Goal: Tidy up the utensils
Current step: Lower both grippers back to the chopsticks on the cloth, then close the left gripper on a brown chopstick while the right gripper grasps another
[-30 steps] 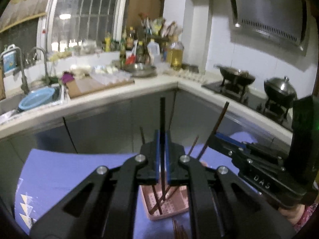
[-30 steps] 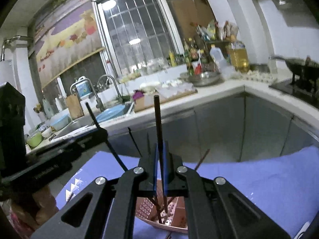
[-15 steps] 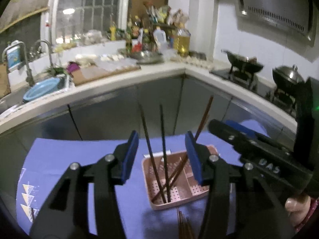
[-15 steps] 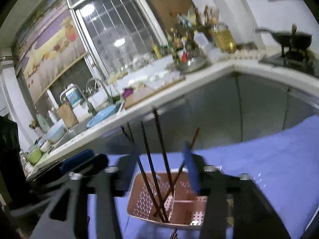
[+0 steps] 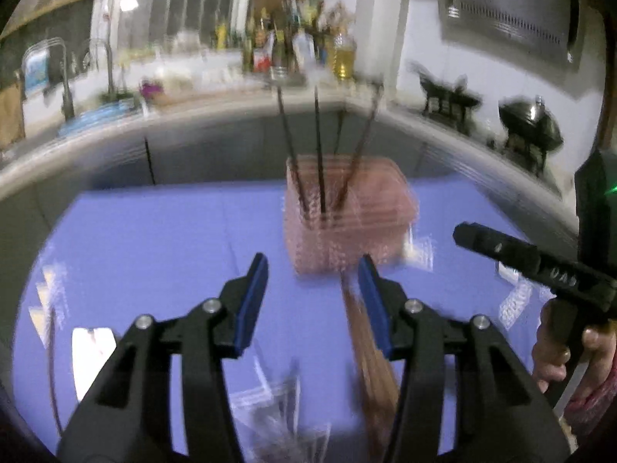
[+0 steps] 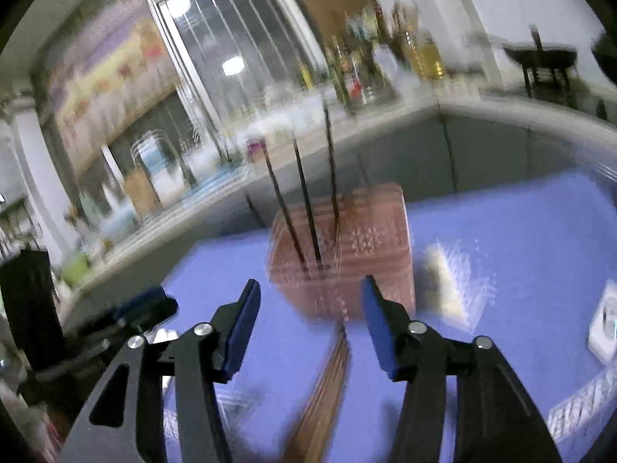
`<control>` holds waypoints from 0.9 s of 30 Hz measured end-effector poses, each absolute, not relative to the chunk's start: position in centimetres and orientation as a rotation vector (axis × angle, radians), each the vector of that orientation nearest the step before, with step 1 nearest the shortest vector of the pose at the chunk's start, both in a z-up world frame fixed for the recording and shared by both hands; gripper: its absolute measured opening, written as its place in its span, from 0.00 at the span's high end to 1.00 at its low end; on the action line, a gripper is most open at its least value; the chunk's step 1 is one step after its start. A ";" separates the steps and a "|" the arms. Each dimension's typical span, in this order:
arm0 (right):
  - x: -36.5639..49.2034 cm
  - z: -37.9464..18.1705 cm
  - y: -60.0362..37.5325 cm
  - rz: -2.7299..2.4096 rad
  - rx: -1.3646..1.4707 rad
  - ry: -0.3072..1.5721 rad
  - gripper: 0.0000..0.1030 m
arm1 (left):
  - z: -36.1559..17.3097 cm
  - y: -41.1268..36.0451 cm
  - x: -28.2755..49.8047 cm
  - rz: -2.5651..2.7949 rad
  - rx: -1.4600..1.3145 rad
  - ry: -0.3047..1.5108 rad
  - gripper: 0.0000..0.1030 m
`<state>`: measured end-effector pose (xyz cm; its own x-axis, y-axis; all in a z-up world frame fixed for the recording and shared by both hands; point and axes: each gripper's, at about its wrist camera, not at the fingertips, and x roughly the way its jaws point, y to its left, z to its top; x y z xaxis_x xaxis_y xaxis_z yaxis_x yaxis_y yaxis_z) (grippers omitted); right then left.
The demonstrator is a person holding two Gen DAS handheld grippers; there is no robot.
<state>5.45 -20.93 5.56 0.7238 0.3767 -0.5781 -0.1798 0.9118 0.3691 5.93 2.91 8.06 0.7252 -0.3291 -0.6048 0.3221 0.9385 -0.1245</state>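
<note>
Both grippers, left (image 5: 312, 301) and right (image 6: 310, 320), have their jaws wide apart and hold nothing; the chopsticks (image 5: 370, 362) on the counter (image 5: 154, 254) look thin, light, stiff and slippery, so pinch one near its middle.

1. Table (image 5: 162, 254), covered in a blue-purple cloth, filling the lower half of both wrist views.
2. Pink perforated basket (image 5: 347, 231), standing at frame centre, blurred.
3. Bundle of brown chopsticks (image 5: 370, 355), lying flat just below the basket.
4. White object (image 6: 605, 328), right edge of the right wrist view; kind unclear.
</note>
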 end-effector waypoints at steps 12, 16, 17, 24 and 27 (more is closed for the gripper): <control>-0.8 -3.9 -15.5 0.302 0.079 0.921 0.72 | -2.7 0.2 1.6 -0.457 0.029 0.946 0.77; -1.3 -4.1 -14.8 0.292 0.010 0.898 0.72 | -3.7 -1.0 1.7 -0.457 0.055 0.969 0.77; -1.4 -4.1 -14.7 0.283 -0.016 0.889 0.72 | -3.8 -1.1 1.7 -0.452 0.058 0.971 0.77; -1.5 -4.1 -15.6 0.248 -0.031 0.875 0.72 | -3.7 -1.6 2.1 -0.419 0.097 0.964 0.77; -1.3 -4.3 -15.4 0.264 -0.030 0.878 0.72 | -3.7 -2.6 2.3 -0.392 0.147 0.949 0.77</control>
<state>-1.29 -15.44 -4.29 0.6083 0.2158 -0.7638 -0.2407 0.9672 0.0815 2.27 -2.61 -3.74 0.5187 -0.2612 -0.8140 0.3888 0.9201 -0.0475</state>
